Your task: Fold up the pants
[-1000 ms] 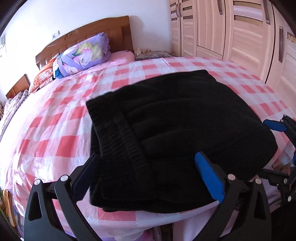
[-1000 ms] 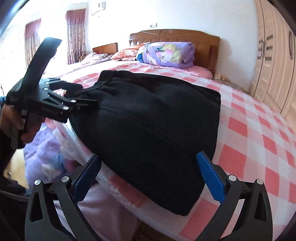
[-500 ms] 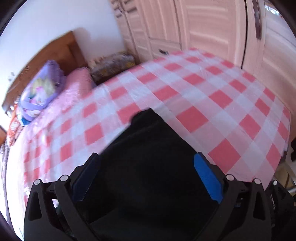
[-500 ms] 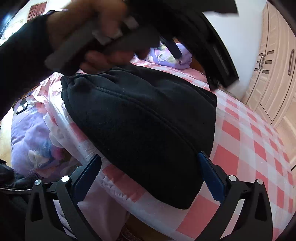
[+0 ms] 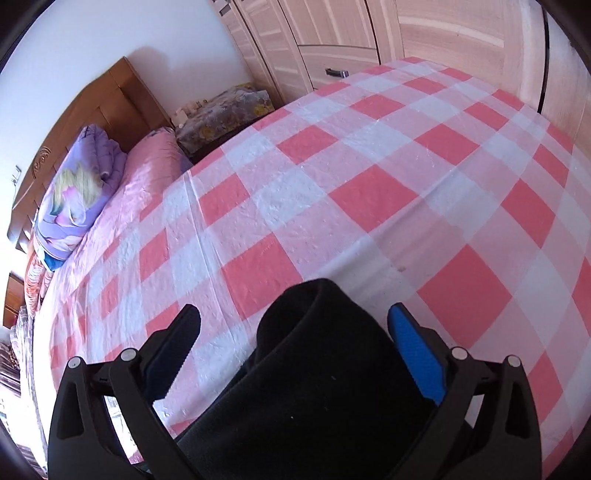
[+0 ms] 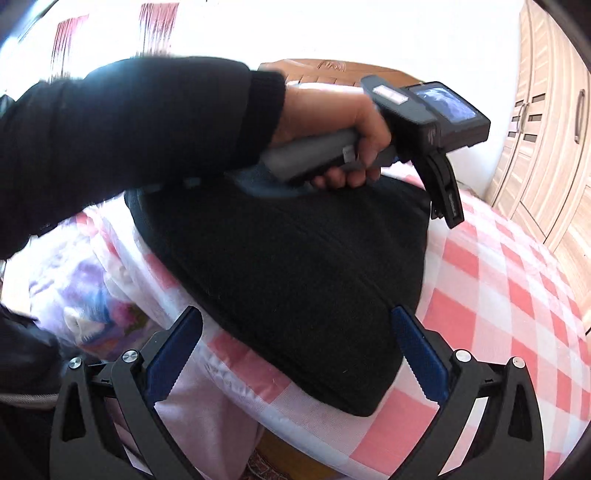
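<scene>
The checked bed [image 5: 369, 177] stretches ahead of both tongs. Folded black pants [image 6: 295, 266] lie at its near edge: a corner sits between the wide-spread left tongs [image 5: 293, 345], the bulk just beyond the wide-spread, empty right tongs [image 6: 295, 345].

A home bedroom. A bed [image 5: 369, 177] under a pink-and-white checked sheet fills the room, with a carved wooden headboard [image 5: 107, 110] and a purple floral pillow [image 5: 74, 199] at its far end. Pale wooden wardrobe doors [image 5: 332, 33] line the right wall; curtains [image 6: 155, 22] hang far left.
</scene>
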`<state>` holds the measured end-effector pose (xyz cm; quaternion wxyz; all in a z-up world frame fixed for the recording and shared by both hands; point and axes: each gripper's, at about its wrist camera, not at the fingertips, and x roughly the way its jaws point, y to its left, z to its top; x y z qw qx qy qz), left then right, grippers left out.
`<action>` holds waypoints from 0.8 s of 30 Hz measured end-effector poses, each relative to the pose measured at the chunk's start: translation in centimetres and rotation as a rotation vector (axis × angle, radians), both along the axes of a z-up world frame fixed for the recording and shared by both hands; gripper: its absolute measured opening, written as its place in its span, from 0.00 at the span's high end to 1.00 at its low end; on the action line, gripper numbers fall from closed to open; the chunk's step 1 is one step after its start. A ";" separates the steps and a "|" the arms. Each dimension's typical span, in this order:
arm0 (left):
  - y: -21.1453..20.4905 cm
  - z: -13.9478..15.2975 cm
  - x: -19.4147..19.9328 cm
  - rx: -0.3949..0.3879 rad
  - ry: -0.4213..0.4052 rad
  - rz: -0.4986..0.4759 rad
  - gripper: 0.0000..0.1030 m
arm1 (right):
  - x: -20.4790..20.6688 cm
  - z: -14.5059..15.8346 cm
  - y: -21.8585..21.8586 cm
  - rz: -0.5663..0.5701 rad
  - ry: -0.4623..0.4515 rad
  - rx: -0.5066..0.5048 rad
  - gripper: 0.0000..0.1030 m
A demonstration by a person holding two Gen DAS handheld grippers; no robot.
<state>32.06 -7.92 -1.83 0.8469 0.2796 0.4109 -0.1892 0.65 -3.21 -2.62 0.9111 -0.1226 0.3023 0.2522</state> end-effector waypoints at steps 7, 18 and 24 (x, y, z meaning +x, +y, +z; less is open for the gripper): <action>-1.0 -1.4 1.6 0.090 0.011 0.000 0.02 | 2.8 -0.9 1.8 0.041 0.080 0.029 0.04; -0.3 0.1 0.4 0.132 -0.157 0.003 0.01 | 1.5 -0.2 1.5 0.121 0.054 -0.034 0.04; 11.4 6.3 -5.3 -0.121 -0.100 0.145 0.01 | 3.8 3.8 -2.9 0.075 0.043 0.155 0.04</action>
